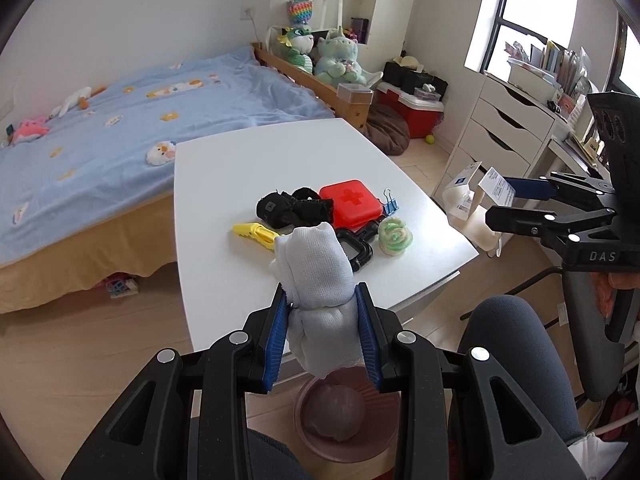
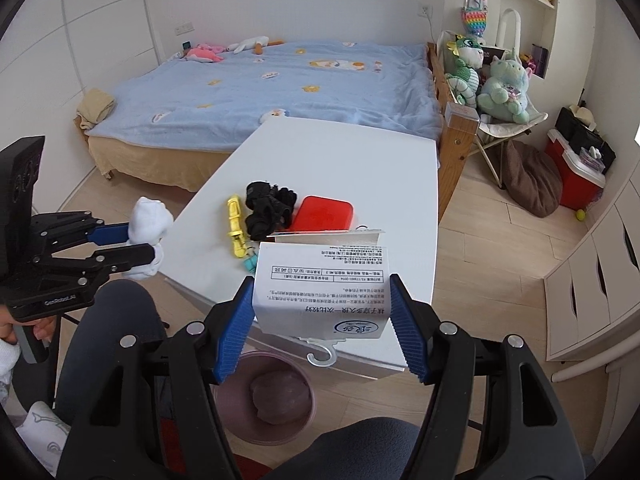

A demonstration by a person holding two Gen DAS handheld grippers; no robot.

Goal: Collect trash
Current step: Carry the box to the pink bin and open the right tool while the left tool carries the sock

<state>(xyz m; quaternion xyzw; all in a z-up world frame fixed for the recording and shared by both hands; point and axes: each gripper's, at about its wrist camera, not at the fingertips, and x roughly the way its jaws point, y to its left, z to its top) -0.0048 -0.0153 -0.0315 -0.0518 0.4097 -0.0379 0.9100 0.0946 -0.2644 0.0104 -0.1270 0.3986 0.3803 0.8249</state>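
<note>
My left gripper is shut on a crumpled white cloth wad, held above the floor bin near the white table's front edge; it also shows in the right wrist view. My right gripper is shut on a white printed paper package with a plastic hanger hook, held over the pink bin. The same package shows in the left wrist view, right of the table.
On the table lie a red first-aid box, black fabric straps, a yellow clip, a green-white swirl object, a black carabiner and a blue binder clip. A bed stands behind; white drawers stand right. My knees flank the bin.
</note>
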